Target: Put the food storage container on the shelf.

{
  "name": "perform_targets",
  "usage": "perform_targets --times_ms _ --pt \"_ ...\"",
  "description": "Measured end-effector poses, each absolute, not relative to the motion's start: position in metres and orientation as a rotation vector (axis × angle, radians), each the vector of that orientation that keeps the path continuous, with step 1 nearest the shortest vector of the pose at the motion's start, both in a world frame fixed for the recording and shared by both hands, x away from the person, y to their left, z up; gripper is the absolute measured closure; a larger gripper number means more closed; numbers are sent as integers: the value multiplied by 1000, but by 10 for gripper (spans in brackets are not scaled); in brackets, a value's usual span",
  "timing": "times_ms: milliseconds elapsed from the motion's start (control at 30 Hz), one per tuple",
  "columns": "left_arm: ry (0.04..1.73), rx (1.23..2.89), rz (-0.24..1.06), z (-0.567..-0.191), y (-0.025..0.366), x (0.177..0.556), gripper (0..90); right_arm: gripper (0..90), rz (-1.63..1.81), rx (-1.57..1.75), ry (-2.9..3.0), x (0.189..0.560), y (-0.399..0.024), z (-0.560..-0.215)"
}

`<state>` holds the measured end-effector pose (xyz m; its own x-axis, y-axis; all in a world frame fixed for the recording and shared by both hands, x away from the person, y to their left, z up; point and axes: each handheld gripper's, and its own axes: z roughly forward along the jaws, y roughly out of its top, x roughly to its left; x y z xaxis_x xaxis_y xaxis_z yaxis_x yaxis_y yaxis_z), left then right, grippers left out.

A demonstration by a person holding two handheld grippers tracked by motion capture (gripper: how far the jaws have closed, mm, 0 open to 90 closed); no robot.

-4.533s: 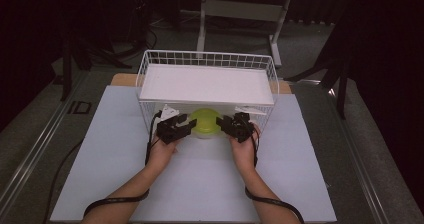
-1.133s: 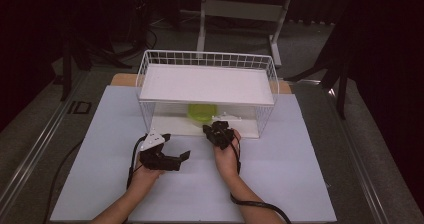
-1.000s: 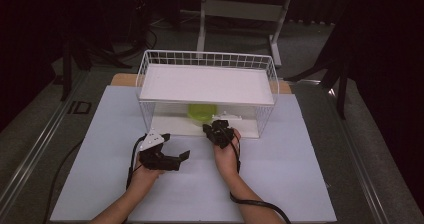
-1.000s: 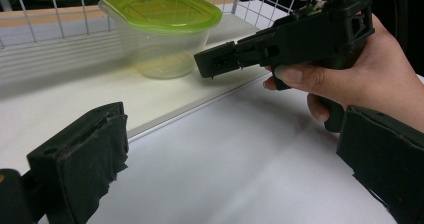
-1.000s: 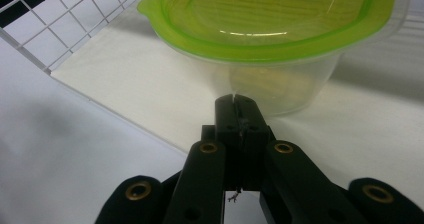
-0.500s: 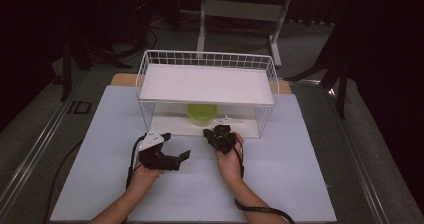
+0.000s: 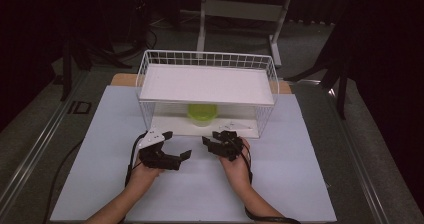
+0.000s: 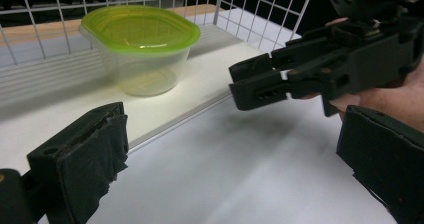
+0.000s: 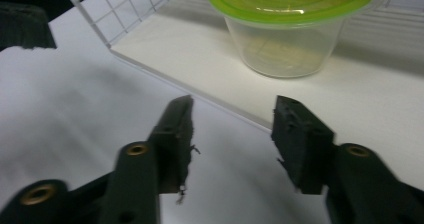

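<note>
A clear plastic container with a green lid (image 7: 202, 113) (image 8: 140, 49) (image 9: 287, 29) stands on the lower shelf of a white wire rack (image 7: 207, 84). Both grippers hover over the white table cover just in front of the rack, apart from the container. My left gripper (image 7: 179, 144) (image 8: 232, 154) is open wide, with nothing between its jaws. My right gripper (image 7: 214, 138) (image 9: 232, 139) points at the shelf edge; its jaws have just been opening and hold nothing. The right gripper (image 8: 325, 69) shows in the left gripper view, close on the right.
The rack's upper shelf (image 7: 205, 84) is a flat white board roofing the container. The white cover (image 7: 300, 184) spreads around both hands. A wooden table edge (image 7: 285, 86) and dark stands lie behind the rack.
My right hand has drawn back a little from the rack's front, and its jaws have spread apart. The left hand and the container have stayed put.
</note>
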<state>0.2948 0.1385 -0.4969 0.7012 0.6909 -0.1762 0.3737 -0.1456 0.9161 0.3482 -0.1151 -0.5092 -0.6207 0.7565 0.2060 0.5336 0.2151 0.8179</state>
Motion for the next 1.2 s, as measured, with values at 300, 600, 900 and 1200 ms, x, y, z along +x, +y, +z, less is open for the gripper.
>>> perform_targets --times_ms 300,600,900,1200 --pt "840 1805 296 -498 139 283 10 246 1463 1201 2301 326 -132 -503" --pt "809 1804 288 -493 147 270 10 202 1456 1161 2319 306 -154 -497" --pt "789 1809 247 -494 154 251 10 204 1455 1125 2307 284 -180 -497" --pt "780 1809 234 -492 166 236 10 202 1466 1087 2298 267 -195 -490"
